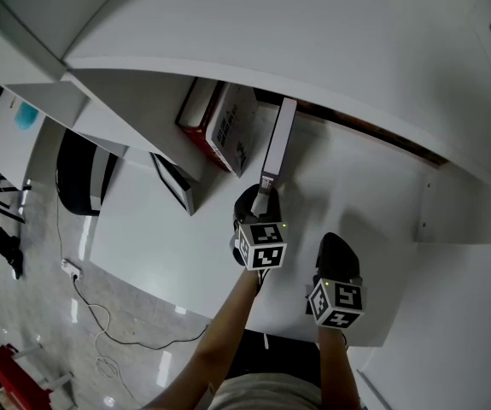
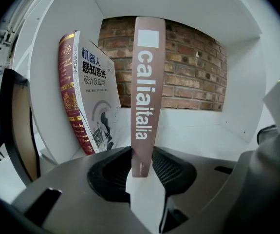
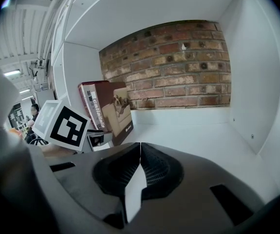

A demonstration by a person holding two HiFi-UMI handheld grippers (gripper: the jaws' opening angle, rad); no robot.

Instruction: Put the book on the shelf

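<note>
A thin brown book (image 1: pixel 277 143) stands upright on the white shelf (image 1: pixel 360 186), its spine (image 2: pixel 144 96) facing me. My left gripper (image 1: pixel 265 193) is shut on the lower end of that spine, with a pad on either side (image 2: pixel 142 156). In the right gripper view the book (image 3: pixel 111 112) shows to the left, with the left gripper's marker cube in front of it. My right gripper (image 1: pixel 337 250) hovers at the shelf's front edge, to the right of the left one. Its jaws (image 3: pixel 140 152) are shut and hold nothing.
A white book with a red spine (image 1: pixel 224 125) leans against the shelf's left wall, just left of the brown book (image 2: pixel 88 91). The shelf bay has a brick back wall (image 2: pixel 188 72) and a white right wall (image 3: pixel 261 96). A black-framed panel (image 1: pixel 172 182) stands outside on the left.
</note>
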